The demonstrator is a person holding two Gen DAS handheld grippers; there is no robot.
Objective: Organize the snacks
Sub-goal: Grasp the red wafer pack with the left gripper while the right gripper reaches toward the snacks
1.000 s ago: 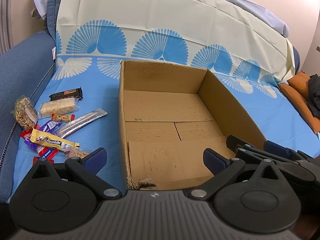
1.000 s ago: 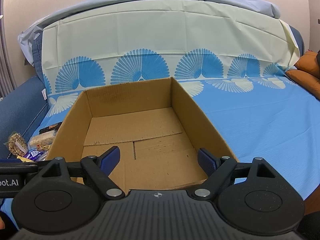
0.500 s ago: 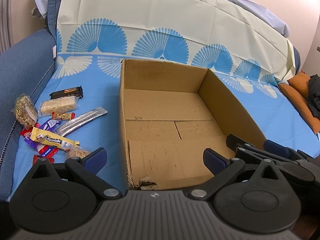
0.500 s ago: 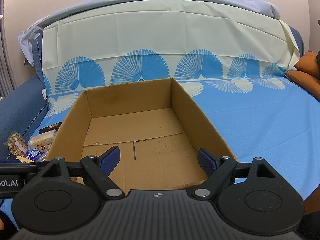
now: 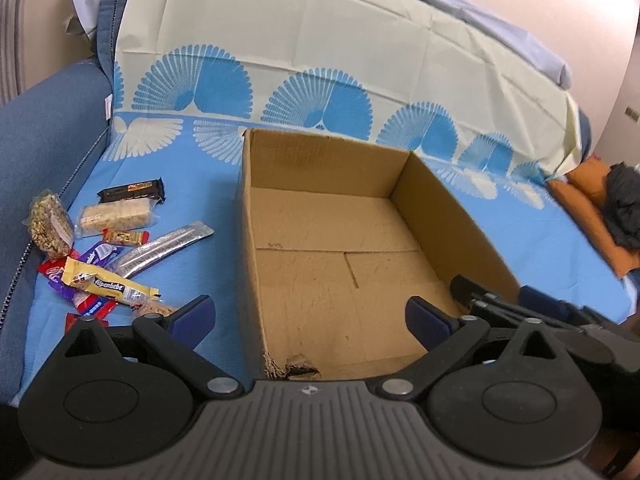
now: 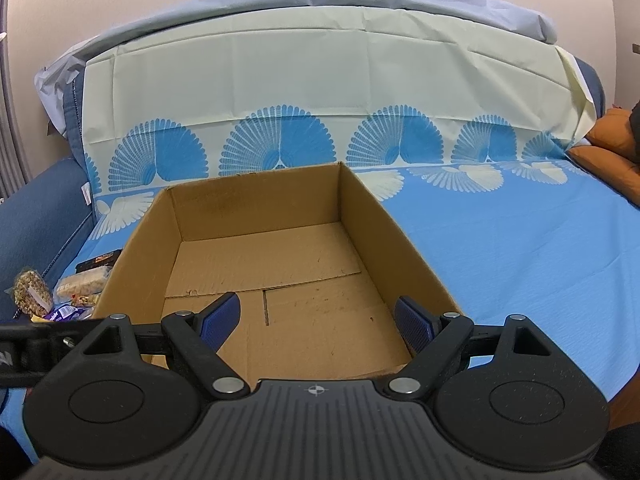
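Observation:
An open, empty cardboard box [image 5: 320, 160] sits on the blue cloth; the right wrist view shows the box [image 6: 256, 200] from its near end. Left of it lies a heap of snacks: a yellow Alpenliebe wrapper [image 5: 108, 284], a silver stick pack [image 5: 164, 246], a nut bag [image 5: 50, 224], a pale bar [image 5: 116, 216] and a black bar [image 5: 132, 191]. My left gripper [image 5: 310, 316] hovers over the box's near left corner, jaws wide and closing, gripping nothing. My right gripper [image 6: 318, 318] stands open over the box's near edge, empty.
A cream and blue fan-patterned cloth [image 6: 320, 100] covers the sofa seat and back. The blue sofa arm [image 5: 40, 140] rises just left of the snacks. An orange cushion [image 5: 592, 208] with a dark item on it lies at the far right.
The left wrist view has drifted slightly and its fingers stand a touch closer together. The right gripper, the box and the snacks have not moved.

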